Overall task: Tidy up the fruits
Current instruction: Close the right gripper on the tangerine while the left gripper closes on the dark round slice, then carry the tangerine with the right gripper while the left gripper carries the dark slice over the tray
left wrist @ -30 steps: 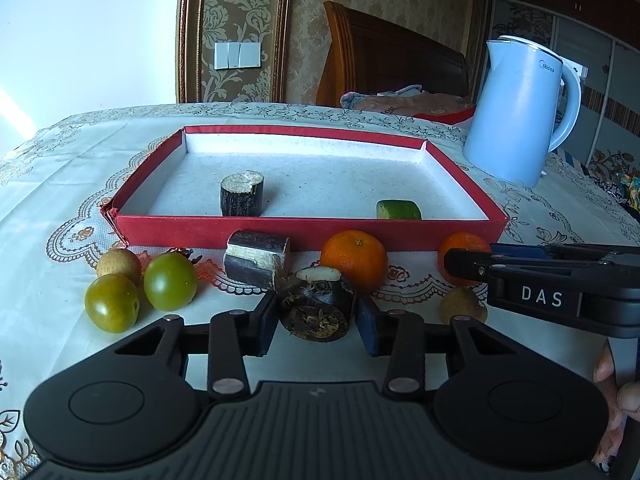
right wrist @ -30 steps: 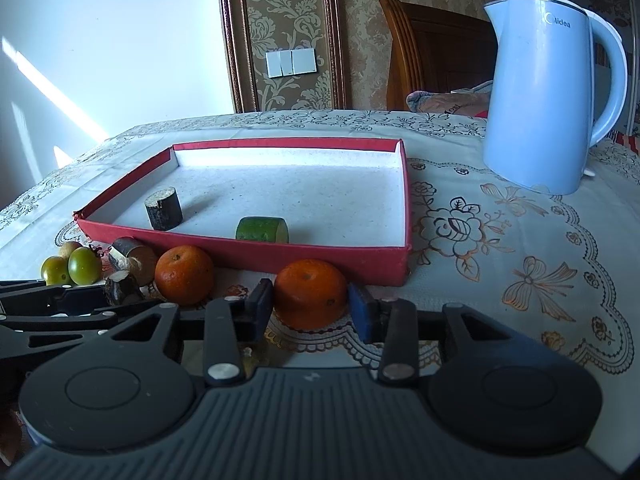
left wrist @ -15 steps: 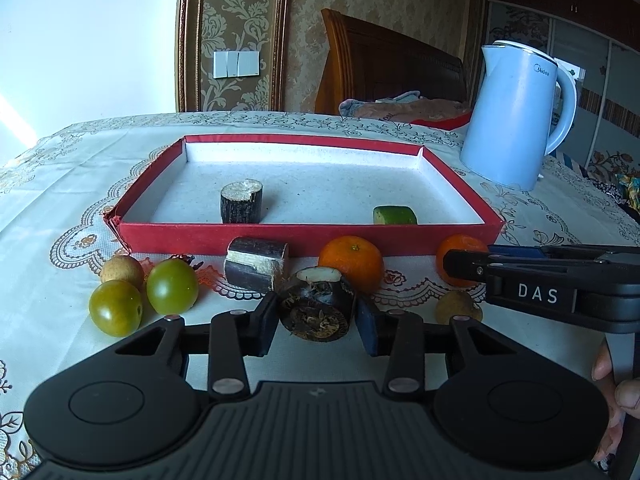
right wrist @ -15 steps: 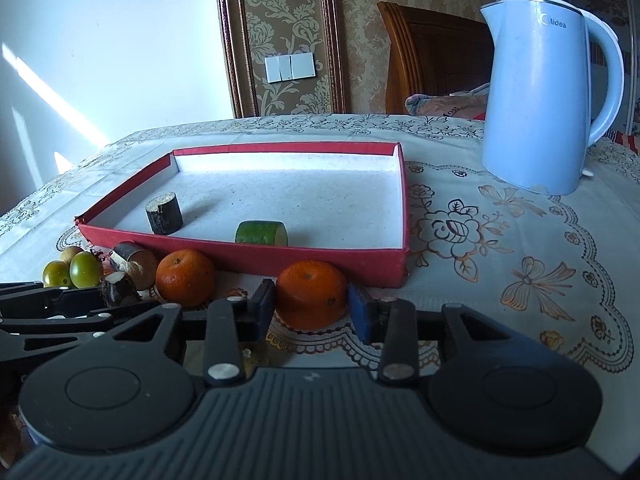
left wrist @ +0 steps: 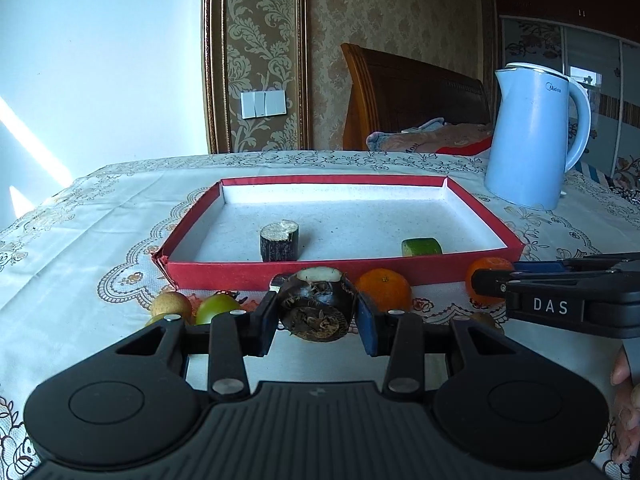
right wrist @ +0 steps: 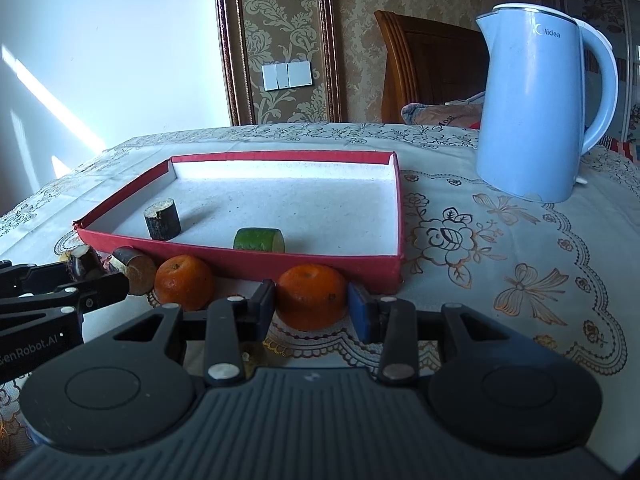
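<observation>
My left gripper (left wrist: 316, 322) is shut on a dark, round cane piece (left wrist: 316, 308) and holds it just in front of the red tray (left wrist: 224, 276). From the right wrist view this gripper (right wrist: 94, 276) comes in from the left with the same piece (right wrist: 82, 262). My right gripper (right wrist: 312, 312) is shut on an orange (right wrist: 311, 294) that rests by the tray's front wall (right wrist: 320, 266). In the left view the right gripper (left wrist: 494, 278) shows around that orange (left wrist: 486, 266). Inside the tray stand a dark cane piece (left wrist: 279, 242) and a green chunk (left wrist: 422, 247).
A second orange (left wrist: 384, 290), a lying cane piece (right wrist: 134, 270), green fruits (left wrist: 216, 307) and a tan fruit (left wrist: 171, 303) line the tablecloth before the tray. A pale blue kettle (left wrist: 532, 140) stands at the back right. A person's hand (left wrist: 624, 400) shows at the right edge.
My left gripper has tipped upward with the cane piece, which now sits higher against the tray's front wall. The right gripper and its orange have not moved.
</observation>
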The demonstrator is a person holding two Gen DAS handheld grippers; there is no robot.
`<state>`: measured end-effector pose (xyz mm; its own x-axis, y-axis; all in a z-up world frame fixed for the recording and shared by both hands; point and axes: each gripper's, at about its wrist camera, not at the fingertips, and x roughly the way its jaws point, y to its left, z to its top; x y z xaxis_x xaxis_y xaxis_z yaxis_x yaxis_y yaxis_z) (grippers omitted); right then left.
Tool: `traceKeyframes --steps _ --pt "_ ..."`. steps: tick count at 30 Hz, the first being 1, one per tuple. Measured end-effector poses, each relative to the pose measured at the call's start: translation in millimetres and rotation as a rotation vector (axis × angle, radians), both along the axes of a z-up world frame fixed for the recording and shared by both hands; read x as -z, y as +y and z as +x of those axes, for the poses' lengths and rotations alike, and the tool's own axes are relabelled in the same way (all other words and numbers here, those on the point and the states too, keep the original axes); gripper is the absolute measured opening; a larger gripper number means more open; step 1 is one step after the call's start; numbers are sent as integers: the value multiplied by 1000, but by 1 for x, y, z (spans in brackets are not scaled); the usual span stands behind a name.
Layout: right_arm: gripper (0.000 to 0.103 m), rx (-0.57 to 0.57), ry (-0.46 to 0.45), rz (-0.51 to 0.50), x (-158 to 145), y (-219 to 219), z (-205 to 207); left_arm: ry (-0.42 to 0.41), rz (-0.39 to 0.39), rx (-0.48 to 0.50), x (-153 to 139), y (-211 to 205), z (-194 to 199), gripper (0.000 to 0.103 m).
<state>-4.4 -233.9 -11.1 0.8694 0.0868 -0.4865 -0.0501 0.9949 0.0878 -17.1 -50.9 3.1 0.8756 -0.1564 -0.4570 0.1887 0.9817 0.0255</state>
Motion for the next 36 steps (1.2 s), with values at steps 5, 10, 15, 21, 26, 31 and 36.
traceKeyframes --steps 5,10,15,21,26,31,36 --pt "37 9 -12 -6 -2 0 -2 -7 -3 -21 -4 5 2 40" --pt "37 16 -25 -5 -3 1 -3 -18 2 -45 -9 9 6 40" --pt "37 16 -39 1 -6 1 -5 -40 6 -77 -17 17 13 40" --pt "36 1 -66 0 -13 4 -7 -43 -1 -125 -21 30 26 40" --pt "36 -18 -96 1 -23 9 -6 -55 4 -125 -25 26 35 40" --pt "37 -17 -122 -14 -37 9 5 -73 -8 -93 -35 14 49 40" --pt "37 -14 -89 -13 -37 3 26 -44 -17 -71 -38 -4 76 40"
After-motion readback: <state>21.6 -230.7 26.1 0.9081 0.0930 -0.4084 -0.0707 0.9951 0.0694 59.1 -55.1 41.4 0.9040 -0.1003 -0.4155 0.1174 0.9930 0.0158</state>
